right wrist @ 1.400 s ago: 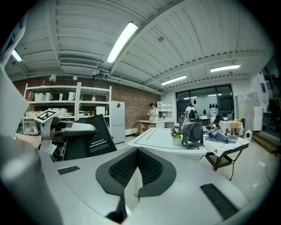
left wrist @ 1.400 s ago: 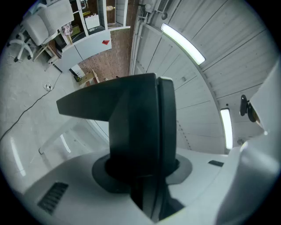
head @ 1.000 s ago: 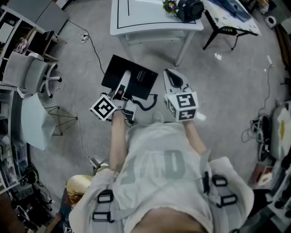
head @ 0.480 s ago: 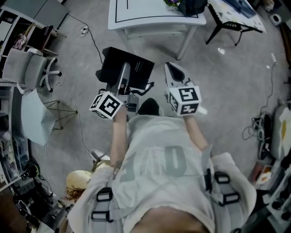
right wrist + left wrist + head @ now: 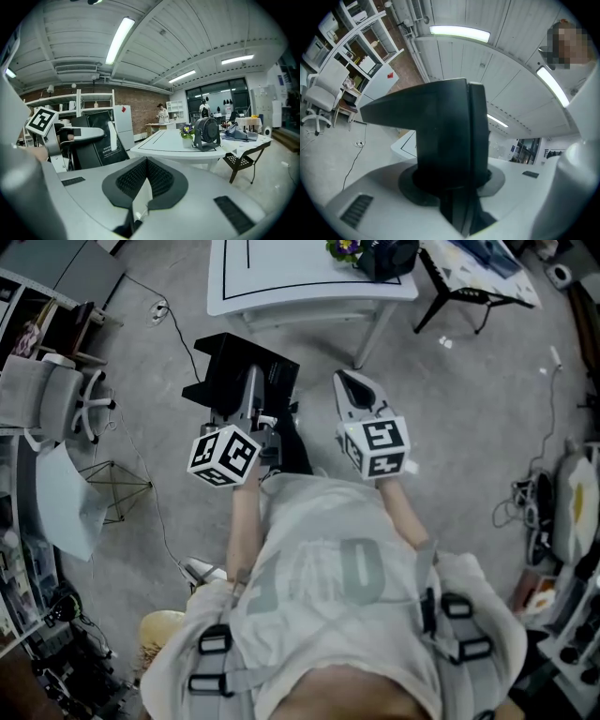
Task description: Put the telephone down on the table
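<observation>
**Item: black telephone, in hand, short of the worktop**

- Location: we find the telephone (image 5: 225,371) in the air over the grey floor, not yet above the white worktop (image 5: 309,298).
- Holder: the left gripper (image 5: 255,399). In its own view the dark body (image 5: 440,136) fills the gap, and the fingers are clamped on it at about half spread.
- Key relation: the worktop lies ahead of the telephone and a little to the right. Its near edge is just beyond the telephone's far corner.
- Axis: the longer side seems to run across the line of the fingers.
- Other hand: the right gripper (image 5: 356,395) has its fingers drawn together on nothing. It is beside the telephone, apart from it.
- Judgement: the left gripper must carry the telephone forward. We judge the near part of the worktop the likeliest landing place.
</observation>
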Demonstrator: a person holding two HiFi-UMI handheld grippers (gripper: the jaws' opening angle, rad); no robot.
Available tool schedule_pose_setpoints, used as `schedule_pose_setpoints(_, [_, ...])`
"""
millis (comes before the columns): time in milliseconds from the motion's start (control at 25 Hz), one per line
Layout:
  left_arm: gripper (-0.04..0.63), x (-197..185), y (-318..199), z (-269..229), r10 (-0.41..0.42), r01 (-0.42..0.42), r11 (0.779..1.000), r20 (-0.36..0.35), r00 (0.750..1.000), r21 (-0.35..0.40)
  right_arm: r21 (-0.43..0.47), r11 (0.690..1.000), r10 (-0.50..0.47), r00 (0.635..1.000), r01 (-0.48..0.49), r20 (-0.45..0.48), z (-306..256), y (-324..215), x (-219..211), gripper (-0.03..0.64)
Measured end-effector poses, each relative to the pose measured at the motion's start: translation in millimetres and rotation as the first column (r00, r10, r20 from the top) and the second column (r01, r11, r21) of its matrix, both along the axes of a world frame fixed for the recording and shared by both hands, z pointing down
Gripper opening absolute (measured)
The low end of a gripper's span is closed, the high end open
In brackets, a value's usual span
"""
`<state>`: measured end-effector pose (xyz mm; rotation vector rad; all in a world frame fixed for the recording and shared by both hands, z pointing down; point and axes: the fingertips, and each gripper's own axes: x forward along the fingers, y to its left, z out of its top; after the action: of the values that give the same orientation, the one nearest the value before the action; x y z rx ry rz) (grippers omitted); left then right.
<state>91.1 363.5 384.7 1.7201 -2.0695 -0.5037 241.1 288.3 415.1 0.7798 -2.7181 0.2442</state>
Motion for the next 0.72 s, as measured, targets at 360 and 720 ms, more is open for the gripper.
schedule_pose_setpoints(360, [0.158,-50.7,-101.5,-8.1,0.07,-0.07,0.998,0.023,0.997,0.001,0.006,0.998,0.059,0.998,-0.059,0.014,-9.9,-83.0,-48.5,0.008])
schedule_pose_setpoints(720, [0.158,-154.7,-232.2,-35.5,0.158,-0.16,0.987,0.077,0.984,0.02,0.01,0.996,0.085,0.995,-0.085,0.061,-35.9,-200.2,-161.6,0.008])
